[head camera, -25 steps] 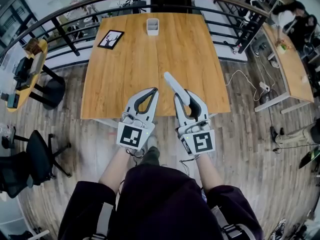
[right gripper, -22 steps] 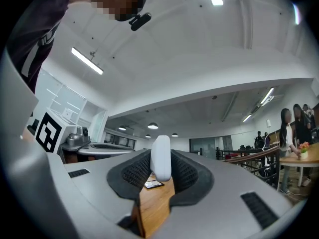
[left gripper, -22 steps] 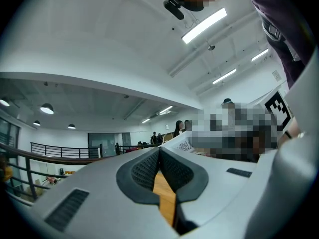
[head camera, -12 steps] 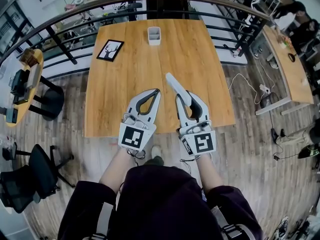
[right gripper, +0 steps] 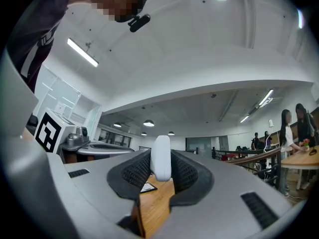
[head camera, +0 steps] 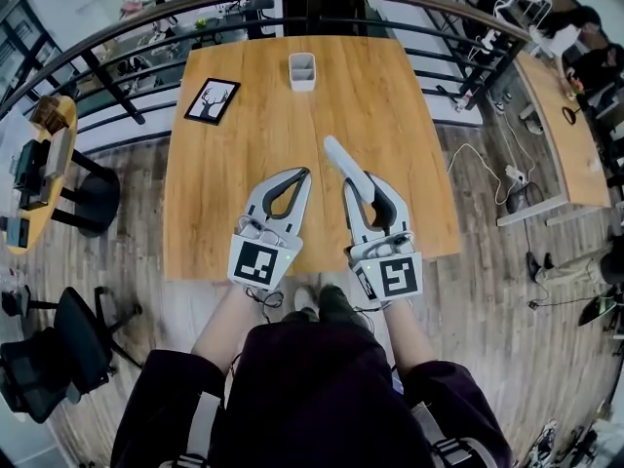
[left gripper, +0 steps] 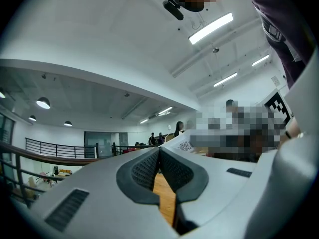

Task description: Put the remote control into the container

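A slim white remote control [head camera: 346, 168] sticks out forward from my right gripper [head camera: 366, 185], which is shut on it above the near part of the wooden table [head camera: 234, 154]. In the right gripper view the remote control [right gripper: 161, 158] stands clamped between the black pads [right gripper: 185, 176]. My left gripper [head camera: 298, 175] hovers beside it to the left, shut with nothing in it; its pads [left gripper: 144, 169] meet in the left gripper view. The white container [head camera: 301, 70] stands near the table's far edge, well ahead of both grippers.
A black picture frame [head camera: 213, 100] with a deer image lies at the table's far left. A metal railing [head camera: 146, 27] curves behind the table. Office chairs [head camera: 68, 344] stand on the floor at left, another desk [head camera: 561, 115] at right.
The view has shifted slightly; both grippers keep their pose over the table's near edge, and the remote control stays held in the right one.
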Action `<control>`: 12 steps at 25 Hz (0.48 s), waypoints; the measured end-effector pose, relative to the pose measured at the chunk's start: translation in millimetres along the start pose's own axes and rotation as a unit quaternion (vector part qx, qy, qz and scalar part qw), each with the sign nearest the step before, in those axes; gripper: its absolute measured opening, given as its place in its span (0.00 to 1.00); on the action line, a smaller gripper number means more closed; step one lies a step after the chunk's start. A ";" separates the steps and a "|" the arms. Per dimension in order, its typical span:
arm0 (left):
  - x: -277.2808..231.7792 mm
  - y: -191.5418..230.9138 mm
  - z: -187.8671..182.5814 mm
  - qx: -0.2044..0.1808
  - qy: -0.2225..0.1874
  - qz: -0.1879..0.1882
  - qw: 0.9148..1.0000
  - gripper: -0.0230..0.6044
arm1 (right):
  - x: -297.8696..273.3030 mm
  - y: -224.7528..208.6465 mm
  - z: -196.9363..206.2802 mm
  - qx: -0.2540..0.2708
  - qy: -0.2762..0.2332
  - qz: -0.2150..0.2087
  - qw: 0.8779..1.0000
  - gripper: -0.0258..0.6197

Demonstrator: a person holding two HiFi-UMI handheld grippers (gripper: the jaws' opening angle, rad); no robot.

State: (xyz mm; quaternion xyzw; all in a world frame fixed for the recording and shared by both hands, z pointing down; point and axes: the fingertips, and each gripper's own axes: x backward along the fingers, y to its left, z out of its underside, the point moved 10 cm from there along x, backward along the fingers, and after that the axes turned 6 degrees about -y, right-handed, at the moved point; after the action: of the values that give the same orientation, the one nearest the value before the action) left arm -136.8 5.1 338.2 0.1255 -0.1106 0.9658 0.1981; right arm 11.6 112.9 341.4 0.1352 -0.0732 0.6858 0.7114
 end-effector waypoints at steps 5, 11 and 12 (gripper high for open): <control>-21.6 27.4 17.7 -0.006 0.004 -0.012 1.000 0.05 | -37.0 -15.5 18.6 -0.001 0.003 -0.016 1.000 0.22; -69.3 59.4 44.6 -0.004 0.016 -0.034 0.999 0.05 | -89.6 -54.8 42.2 -0.009 0.006 -0.037 0.999 0.22; -79.7 66.5 49.1 -0.004 0.019 -0.037 0.999 0.05 | -100.2 -62.4 45.7 -0.010 0.007 -0.040 0.999 0.22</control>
State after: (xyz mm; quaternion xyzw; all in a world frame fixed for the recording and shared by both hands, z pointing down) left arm -83.5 -95.8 350.8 0.1107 -0.1062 0.9596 0.2359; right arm 72.5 2.4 350.2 0.1266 -0.0698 0.6567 0.7402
